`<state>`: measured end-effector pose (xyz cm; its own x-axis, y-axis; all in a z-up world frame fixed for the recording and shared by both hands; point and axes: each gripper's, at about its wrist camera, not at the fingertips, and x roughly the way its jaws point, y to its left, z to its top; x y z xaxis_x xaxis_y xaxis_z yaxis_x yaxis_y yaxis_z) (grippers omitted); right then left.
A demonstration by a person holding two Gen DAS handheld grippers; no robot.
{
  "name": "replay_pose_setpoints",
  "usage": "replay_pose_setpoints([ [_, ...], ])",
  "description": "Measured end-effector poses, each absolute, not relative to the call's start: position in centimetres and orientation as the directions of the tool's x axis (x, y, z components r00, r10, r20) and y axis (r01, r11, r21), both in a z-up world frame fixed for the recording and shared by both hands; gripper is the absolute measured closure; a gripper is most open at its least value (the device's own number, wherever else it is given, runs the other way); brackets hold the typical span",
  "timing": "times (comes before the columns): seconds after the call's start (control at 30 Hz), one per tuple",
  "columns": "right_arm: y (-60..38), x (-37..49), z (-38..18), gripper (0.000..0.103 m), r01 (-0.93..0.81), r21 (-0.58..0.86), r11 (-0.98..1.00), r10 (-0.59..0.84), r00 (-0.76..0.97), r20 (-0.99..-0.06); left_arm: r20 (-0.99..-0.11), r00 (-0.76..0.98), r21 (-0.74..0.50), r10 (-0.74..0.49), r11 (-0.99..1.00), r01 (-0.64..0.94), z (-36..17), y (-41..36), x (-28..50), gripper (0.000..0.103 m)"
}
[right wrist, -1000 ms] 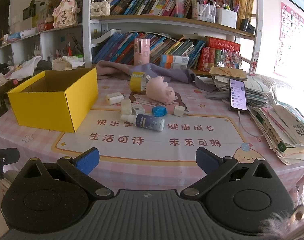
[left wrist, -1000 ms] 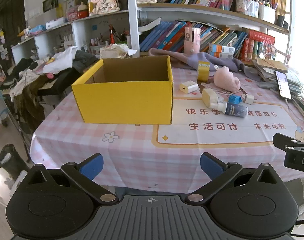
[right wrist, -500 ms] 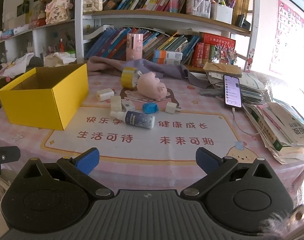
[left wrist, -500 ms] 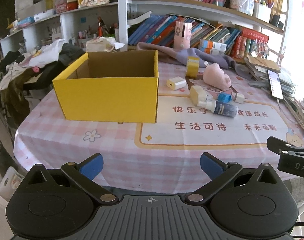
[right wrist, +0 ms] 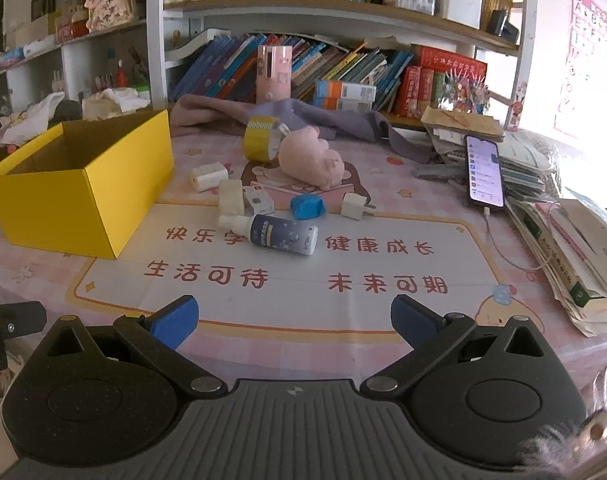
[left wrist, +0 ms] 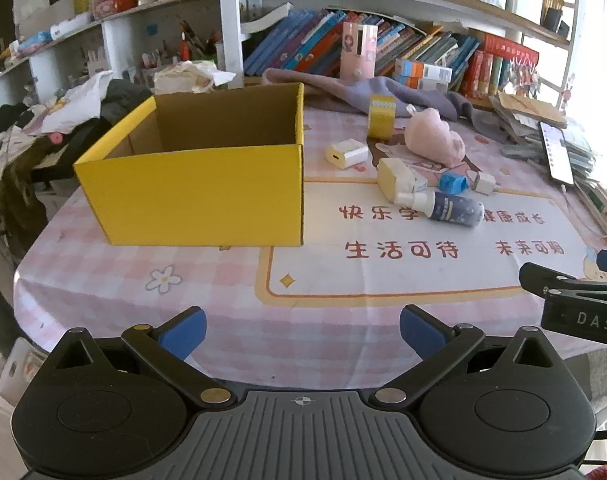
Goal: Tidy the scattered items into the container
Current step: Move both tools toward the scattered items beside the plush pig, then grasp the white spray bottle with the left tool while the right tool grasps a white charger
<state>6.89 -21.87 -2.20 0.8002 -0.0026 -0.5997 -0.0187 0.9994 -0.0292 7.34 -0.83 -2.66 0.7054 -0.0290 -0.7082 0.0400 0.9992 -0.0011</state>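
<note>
An open yellow cardboard box stands on the table's left, empty as far as I see. To its right lie a spray bottle, a pink plush pig, a yellow tape roll, a white charger, a cream block, a blue cap and a small plug. My left gripper and right gripper are both open and empty over the table's near edge.
A phone on a cable rests on stacked books at the right. A purple cloth and pink cylinder lie before the bookshelf. Clothes are piled left of the table. The right gripper's side shows in the left view.
Both grippers have moved forward toward the table; the box and items appear larger and nearer. Both stay open and empty.
</note>
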Motion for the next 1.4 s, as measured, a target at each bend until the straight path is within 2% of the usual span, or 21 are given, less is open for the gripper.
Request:
replay_pose_setpoints([
  [0.27, -23.6, 10.4, -2.0, 0.0, -0.022, -0.047, 0.999, -0.011, 0.798, -0.603, -0.702, 0.703, -0.066, -0.116, 0.993, 0.098, -2.8, -2.9, 10.9, 0.0],
  [0.5, -26.5, 14.0, -1.6, 0.0, -0.015, -0.072, 0.997, -0.032, 0.793, -0.608, -0.704, 0.691, -0.074, -0.164, 0.985, 0.159, -2.9, -6.7, 14.4, 0.0],
  [0.97, -32.2, 22.4, -2.6, 0.0, -0.078, -0.044, 0.996, 0.029, 0.747, -0.665, -0.754, 0.637, -0.099, -0.16, 0.987, 0.13, -4.3, -12.5, 21.3, 0.0],
  [1.1, -33.2, 24.5, -3.1, 0.004, -0.132, -0.034, 0.991, 0.074, 0.73, -0.68, -0.762, 0.625, -0.159, -0.171, 0.984, 0.075, -5.1, -13.0, 23.4, 0.0],
  [1.2, -33.7, 26.1, -3.5, 0.015, -0.182, -0.032, 0.983, 0.111, 0.717, -0.688, -0.789, 0.588, -0.21, -0.18, 0.977, 0.018, -6.2, -13.1, 25.1, 0.001],
  [1.4, -34.0, 29.0, -4.5, 0.024, -0.277, -0.032, 0.96, 0.178, 0.699, -0.693, -0.812, 0.551, -0.303, -0.193, 0.946, -0.114, -7.8, -12.9, 27.9, 0.004],
])
